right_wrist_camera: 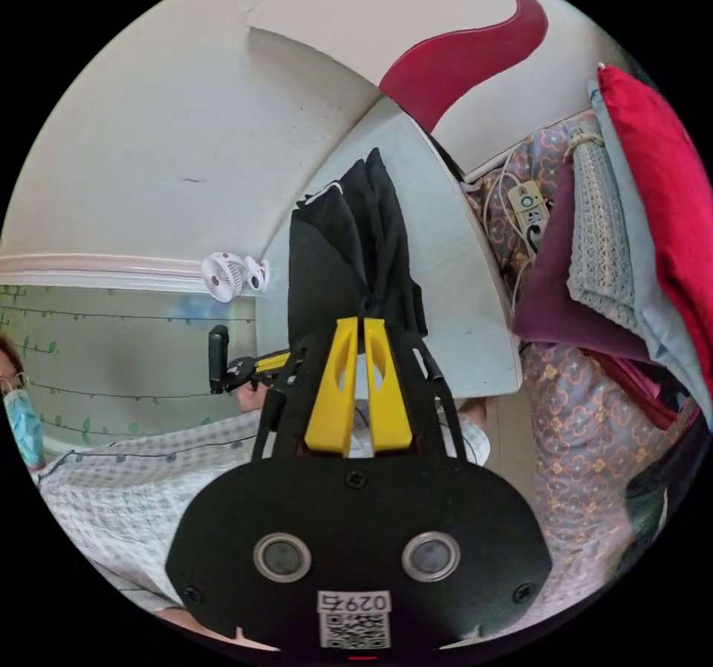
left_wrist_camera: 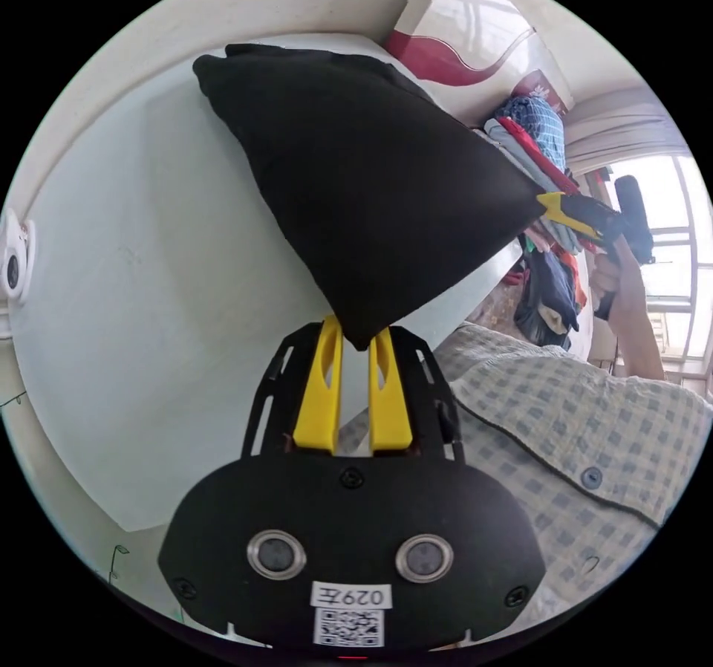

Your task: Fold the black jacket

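Black jacket [left_wrist_camera: 356,199] hangs stretched between the two tools, lifted off the pale table [left_wrist_camera: 141,310] and drawn taut into a wide dark triangle. In the left gripper view, the left gripper [left_wrist_camera: 355,340] has its yellow jaws pinched together on the lowest corner of the cloth. Off to the side, the right gripper [left_wrist_camera: 553,206] grips another corner, with the person's hand [left_wrist_camera: 620,273] wrapped round its handle in front of a bright window. A heap of mixed clothes [left_wrist_camera: 535,140] lies beyond the table's far edge, and a checked shirt [left_wrist_camera: 564,429] shows beside the tool.

From the right gripper view, the same jacket [right_wrist_camera: 356,251] bunches into folds where the right gripper [right_wrist_camera: 362,329] clenches it, jaws closed on the fabric. The left gripper [right_wrist_camera: 286,362] appears beyond it, at the jacket's edge. A small white fan [right_wrist_camera: 226,277] is clipped at the table's [right_wrist_camera: 460,295] edge, and red and purple cushions [right_wrist_camera: 639,229] sit stacked alongside.
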